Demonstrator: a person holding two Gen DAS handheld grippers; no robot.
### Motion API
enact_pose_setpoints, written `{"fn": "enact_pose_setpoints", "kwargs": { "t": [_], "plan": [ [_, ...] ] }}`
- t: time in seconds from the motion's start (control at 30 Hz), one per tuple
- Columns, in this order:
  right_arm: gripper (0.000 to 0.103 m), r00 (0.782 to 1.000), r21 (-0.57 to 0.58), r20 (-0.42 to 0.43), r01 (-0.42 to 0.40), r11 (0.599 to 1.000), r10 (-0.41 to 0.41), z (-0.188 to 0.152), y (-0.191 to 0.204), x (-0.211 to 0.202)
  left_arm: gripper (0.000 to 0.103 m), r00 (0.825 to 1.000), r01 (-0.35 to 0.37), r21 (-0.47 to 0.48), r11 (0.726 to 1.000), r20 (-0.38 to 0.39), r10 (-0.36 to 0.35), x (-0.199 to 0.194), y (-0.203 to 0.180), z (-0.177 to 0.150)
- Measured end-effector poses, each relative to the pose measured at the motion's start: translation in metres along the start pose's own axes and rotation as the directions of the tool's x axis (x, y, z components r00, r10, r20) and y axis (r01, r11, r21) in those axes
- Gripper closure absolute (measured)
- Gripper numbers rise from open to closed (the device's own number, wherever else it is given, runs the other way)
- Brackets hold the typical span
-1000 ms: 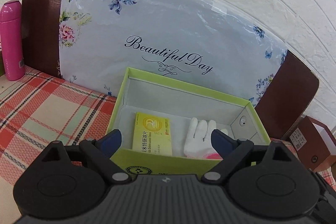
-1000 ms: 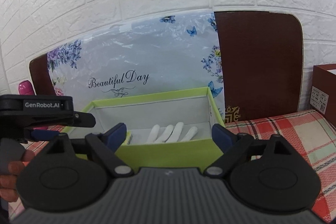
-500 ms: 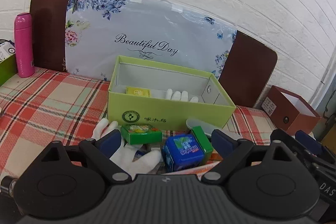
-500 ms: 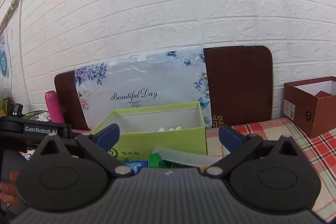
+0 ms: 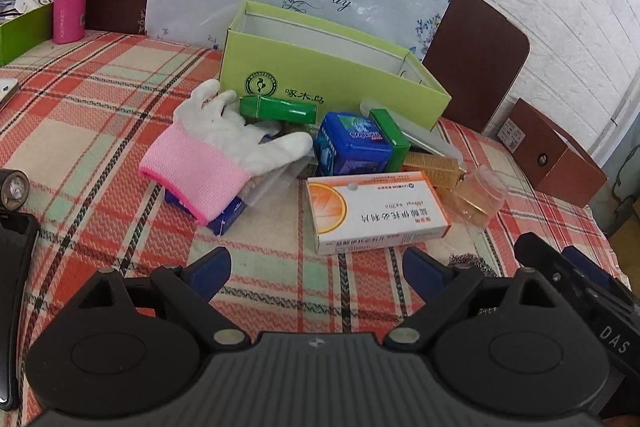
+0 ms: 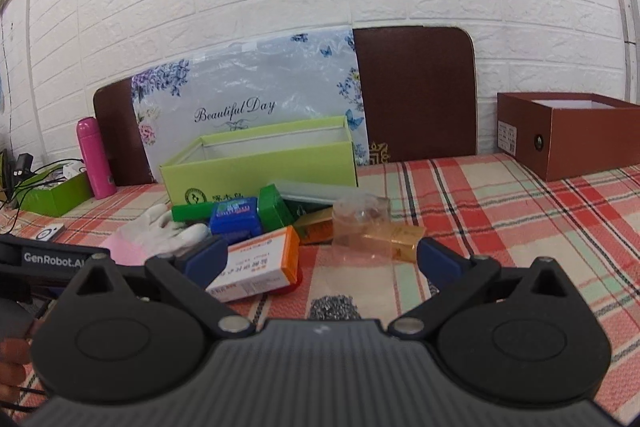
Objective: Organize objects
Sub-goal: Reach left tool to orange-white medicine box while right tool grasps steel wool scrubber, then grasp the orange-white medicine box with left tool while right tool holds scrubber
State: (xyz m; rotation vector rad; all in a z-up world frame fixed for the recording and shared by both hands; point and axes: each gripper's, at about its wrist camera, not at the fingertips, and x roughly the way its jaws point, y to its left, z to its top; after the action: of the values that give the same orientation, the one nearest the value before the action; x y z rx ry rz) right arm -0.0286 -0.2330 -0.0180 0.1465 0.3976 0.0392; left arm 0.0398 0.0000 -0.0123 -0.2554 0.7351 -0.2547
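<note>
Left cam: left gripper (image 5: 316, 269) hangs wide open w/ nothing in it, above the checked cloth (image 5: 100, 99). Glove (image 5: 224, 147), blue tin (image 5: 352, 143) & orange pill box (image 5: 376, 211) lie just in front of the green box (image 5: 332, 75).

Right cam: right gripper (image 6: 322, 259) is wide open too, nothing in it, near the clear cup (image 6: 362, 227).

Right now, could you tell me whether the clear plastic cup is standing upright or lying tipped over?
Tipped over. The clear plastic cup lies on its side on the plaid tablecloth, its side wall resting beside the orange-and-white medicine box.
</note>
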Motion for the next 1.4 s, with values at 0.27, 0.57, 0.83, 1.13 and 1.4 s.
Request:
{"fn": "enact_pose_setpoints", "kwargs": {
  "t": [0.27,0.57,0.83,1.13,1.4],
  "plan": [
    [0.003,0.994,-0.005,-0.104,0.03,1.0,-0.031,-0.031,-0.005,0.007,0.007,0.999,0.034,0.035,0.999,-0.001,-0.034,0.021,-0.018,0.009],
    [0.015,0.988,-0.063,-0.153,0.0,0.998,-0.01,-0.036,0.002,0.018,0.007,0.998,0.026,-0.008,1.0,-0.06,-0.026,0.058,-0.018,0.025],
    [0.068,0.983,-0.022,-0.184,0.017,1.0,-0.02,-0.035,-0.005,0.029,0.011,0.992,0.063,-0.023,0.998,-0.111,-0.065,0.082,-0.013,0.03],
    [0.068,0.981,0.029,-0.189,0.057,0.998,-0.05,-0.034,-0.022,0.027,0.017,0.977,0.208,0.143,0.968,-0.074,-0.199,0.045,-0.031,0.015],
    [0.066,0.98,0.038,-0.192,0.057,0.998,-0.049,-0.035,-0.022,0.026,0.011,0.984,0.135,0.108,0.985,-0.13,-0.121,0.094,-0.025,0.052]
  ]
}}
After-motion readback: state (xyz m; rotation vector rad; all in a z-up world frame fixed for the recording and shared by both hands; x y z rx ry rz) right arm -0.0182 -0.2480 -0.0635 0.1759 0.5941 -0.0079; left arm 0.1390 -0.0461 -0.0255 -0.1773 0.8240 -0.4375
